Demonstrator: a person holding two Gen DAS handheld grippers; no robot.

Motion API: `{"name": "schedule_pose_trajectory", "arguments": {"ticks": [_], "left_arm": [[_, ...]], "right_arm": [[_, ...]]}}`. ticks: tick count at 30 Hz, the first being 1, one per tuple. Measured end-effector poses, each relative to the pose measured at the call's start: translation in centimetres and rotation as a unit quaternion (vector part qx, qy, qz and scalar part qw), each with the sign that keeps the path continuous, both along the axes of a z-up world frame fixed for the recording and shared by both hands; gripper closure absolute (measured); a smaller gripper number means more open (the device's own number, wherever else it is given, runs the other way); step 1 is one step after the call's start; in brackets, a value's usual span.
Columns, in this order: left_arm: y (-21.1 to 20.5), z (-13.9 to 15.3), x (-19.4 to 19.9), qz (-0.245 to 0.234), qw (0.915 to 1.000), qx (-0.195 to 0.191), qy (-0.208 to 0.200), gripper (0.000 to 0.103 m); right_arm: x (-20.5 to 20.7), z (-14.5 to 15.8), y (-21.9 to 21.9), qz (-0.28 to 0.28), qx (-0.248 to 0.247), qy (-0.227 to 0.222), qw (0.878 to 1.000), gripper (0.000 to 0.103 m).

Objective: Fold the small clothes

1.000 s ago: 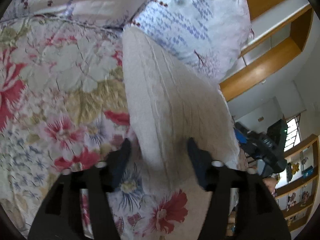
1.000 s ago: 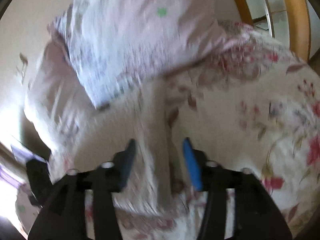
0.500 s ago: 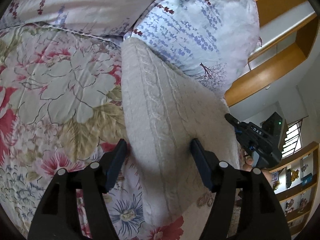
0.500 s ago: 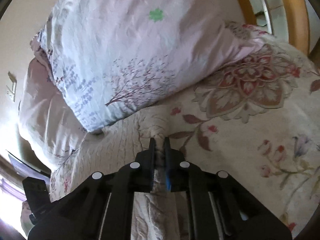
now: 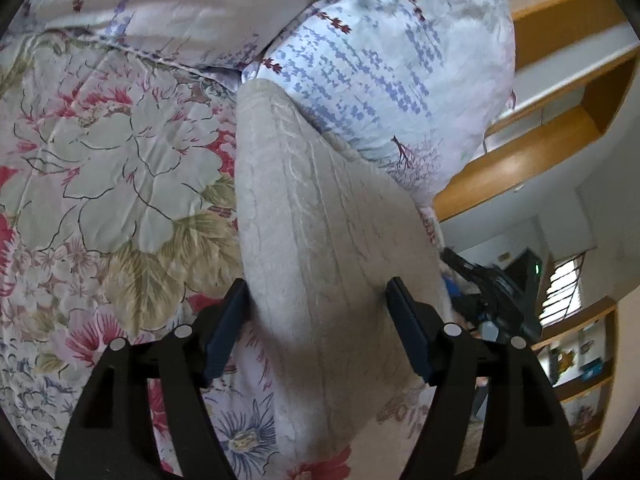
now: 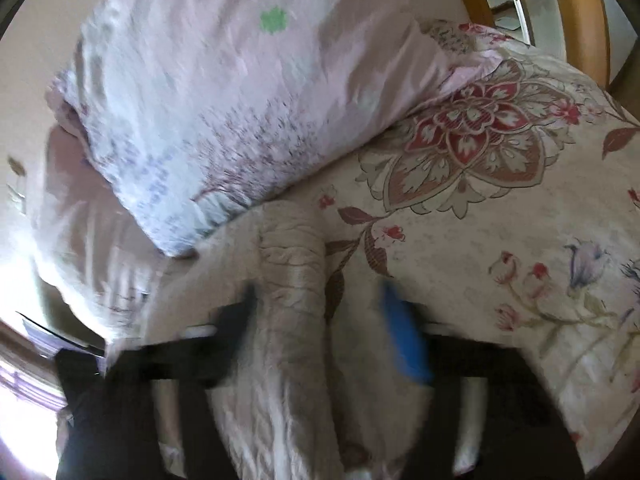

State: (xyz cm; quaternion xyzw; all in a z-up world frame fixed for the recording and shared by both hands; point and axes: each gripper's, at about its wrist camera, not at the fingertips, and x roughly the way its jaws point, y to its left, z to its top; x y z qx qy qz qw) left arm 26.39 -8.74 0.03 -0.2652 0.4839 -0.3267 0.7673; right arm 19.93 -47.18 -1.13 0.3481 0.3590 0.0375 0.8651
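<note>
Cream cable-knit garment (image 5: 320, 248), no legible writing.

Black tool (image 5: 316, 320), blue pads (image 5: 408, 336)

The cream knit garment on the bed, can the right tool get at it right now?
Probably yes: the right tool stands open with the cream knit garment between its fingers, nothing covering it.

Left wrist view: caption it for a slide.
Open left gripper straddles a cream knit garment on the floral bedspread, pillow behind.
</note>
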Motion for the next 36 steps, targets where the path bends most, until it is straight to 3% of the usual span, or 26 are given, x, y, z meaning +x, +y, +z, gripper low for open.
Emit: {"name": "schedule_pose_trajectory", "arguments": {"ticks": [5, 7, 14, 18, 21, 24, 28, 36], "left_arm": [[0.4, -0.7, 0.4, 0.007, 0.9996, -0.020, 0.017, 0.033], [0.3, -0.9, 0.4, 0.007, 0.9995, -0.023, 0.019, 0.033], [-0.4, -0.8, 0.9, 0.010, 0.9997, -0.018, 0.014, 0.033], [-0.9, -0.8, 1.3, 0.014, 0.9997, -0.017, 0.012, 0.034], [-0.9, -1.1, 1.4, 0.018, 0.9994, -0.026, 0.014, 0.044], [-0.2, -1.5, 1.4, 0.024, 0.9982, -0.050, 0.020, 0.057], [0.6, -0.8, 1.0, 0.020, 0.9979, -0.060, 0.013, 0.064], [4.6, 2.3, -1.2, 0.027, 0.9980, -0.049, -0.028, 0.066]], "right_arm": [[-0.3, -1.7, -1.1, 0.039, 0.080, 0.009, 0.996, 0.024], [-0.1, -2.2, -0.6, 0.056, 0.091, 0.012, 0.994, 0.024], [0.9, -2.6, 1.9, 0.108, 0.079, 0.017, 0.991, 0.041], [1.4, -2.5, 2.9, 0.123, 0.081, 0.011, 0.989, 0.044], [1.8, -3.0, 3.6, 0.134, 0.095, 0.014, 0.986, 0.061], [1.4, -3.1, 3.7, 0.134, 0.112, 0.001, 0.985, 0.070], [0.5, -1.9, 4.3, 0.131, 0.105, -0.019, 0.986, 0.073], [0.3, 0.5, 9.3, 0.168, 0.073, -0.052, 0.982, 0.075]]}}
